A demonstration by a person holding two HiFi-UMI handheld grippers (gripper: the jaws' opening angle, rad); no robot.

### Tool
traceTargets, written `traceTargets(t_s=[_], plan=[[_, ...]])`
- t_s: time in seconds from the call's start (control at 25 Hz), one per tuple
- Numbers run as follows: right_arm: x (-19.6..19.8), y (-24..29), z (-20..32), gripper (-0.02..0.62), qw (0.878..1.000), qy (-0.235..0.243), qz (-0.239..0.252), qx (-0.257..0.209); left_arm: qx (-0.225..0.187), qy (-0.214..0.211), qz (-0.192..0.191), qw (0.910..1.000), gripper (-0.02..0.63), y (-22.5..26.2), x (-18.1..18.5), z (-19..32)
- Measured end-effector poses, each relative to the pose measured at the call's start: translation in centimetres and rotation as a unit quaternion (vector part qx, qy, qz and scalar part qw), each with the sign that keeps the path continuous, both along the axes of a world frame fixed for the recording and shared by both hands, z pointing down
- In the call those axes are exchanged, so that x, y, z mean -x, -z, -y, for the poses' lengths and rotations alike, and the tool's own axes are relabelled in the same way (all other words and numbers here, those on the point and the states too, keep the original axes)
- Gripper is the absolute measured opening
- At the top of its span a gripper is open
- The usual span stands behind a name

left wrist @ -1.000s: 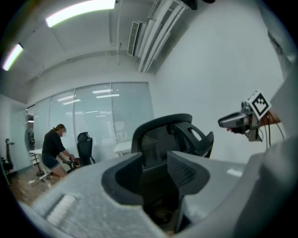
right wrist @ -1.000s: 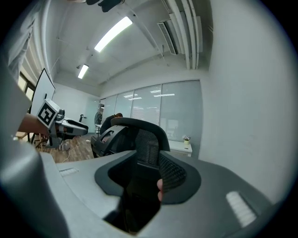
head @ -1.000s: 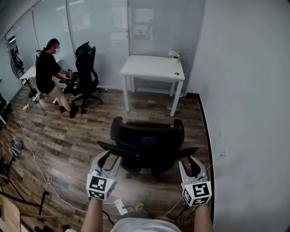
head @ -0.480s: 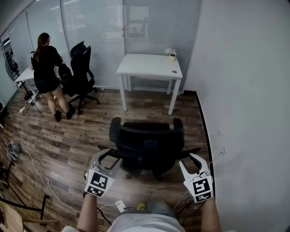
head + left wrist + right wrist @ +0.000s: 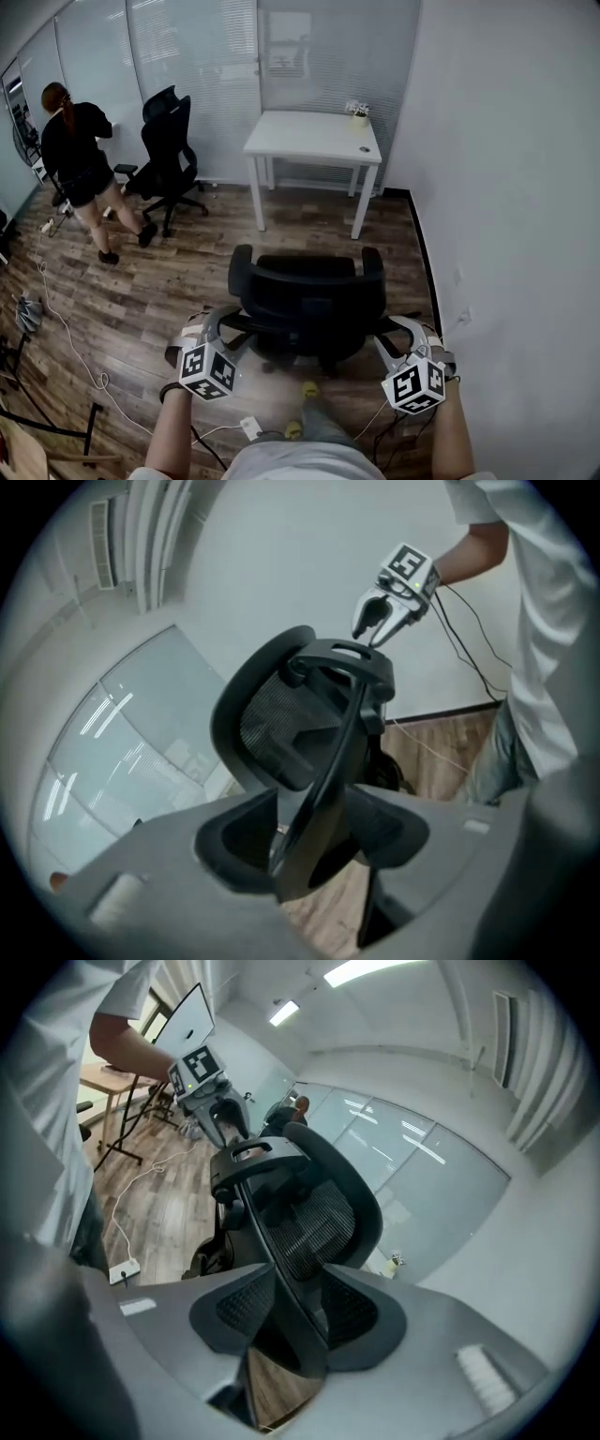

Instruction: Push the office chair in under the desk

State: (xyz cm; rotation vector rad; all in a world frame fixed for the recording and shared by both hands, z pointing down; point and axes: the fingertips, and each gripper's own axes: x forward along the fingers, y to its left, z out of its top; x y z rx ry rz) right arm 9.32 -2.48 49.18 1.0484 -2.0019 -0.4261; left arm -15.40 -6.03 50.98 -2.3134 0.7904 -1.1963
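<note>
Standing behind the office chair [image 5: 309, 300], we hold a gripper at each of its arms. The chair sits on the wooden floor [image 5: 169, 272] in mid-room, with its black backrest toward us at 6 o'clock. The white desk [image 5: 314, 136] stands at 12 o'clock from it, well apart, against the blinds.

The left gripper [image 5: 217, 323], at the chair's 8 o'clock, has its jaws spread wide. They have just been opening, and the left armrest [image 5: 323, 789] runs between them unclamped. The right gripper [image 5: 403, 330], at the chair's 4 o'clock, also has its jaws apart, having opened a little further just now. The right armrest [image 5: 286, 1297] lies between them, with the pads close on both sides.

A small plant [image 5: 356, 111] sits at the desk's far right corner. At 10 o'clock a person [image 5: 75, 159] in black is beside a second black chair [image 5: 169, 150].
</note>
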Motion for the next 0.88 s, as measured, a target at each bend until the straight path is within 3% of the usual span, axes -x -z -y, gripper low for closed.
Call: traceTargets(t_s=[0.16,0.36,0.52,0.88], plan=[[0.0,-1.1,0.7,0.138,0.999,0.021,-0.045,0.014,0.014,-0.028,0.044,0.9986,0.225,-1.1,-0.6,0.3],[-0.1,-1.7,0.8,0.137,0.997,0.041,-0.061,0.035,0.027,-0.045,0.081,0.9953,0.227,-2.6,-1.0,0.6],[-0.7,-3.6,0.9,0.137,0.987,0.056,-0.136,0.068,0.033,-0.054,0.097,0.9932,0.221,-3.2,-1.3,0.6],[-0.7,-4.2,1.3,0.137,0.984,0.073,-0.134,0.097,0.024,-0.062,0.125,0.9899,0.193,-4.0,-1.4,1.5]])
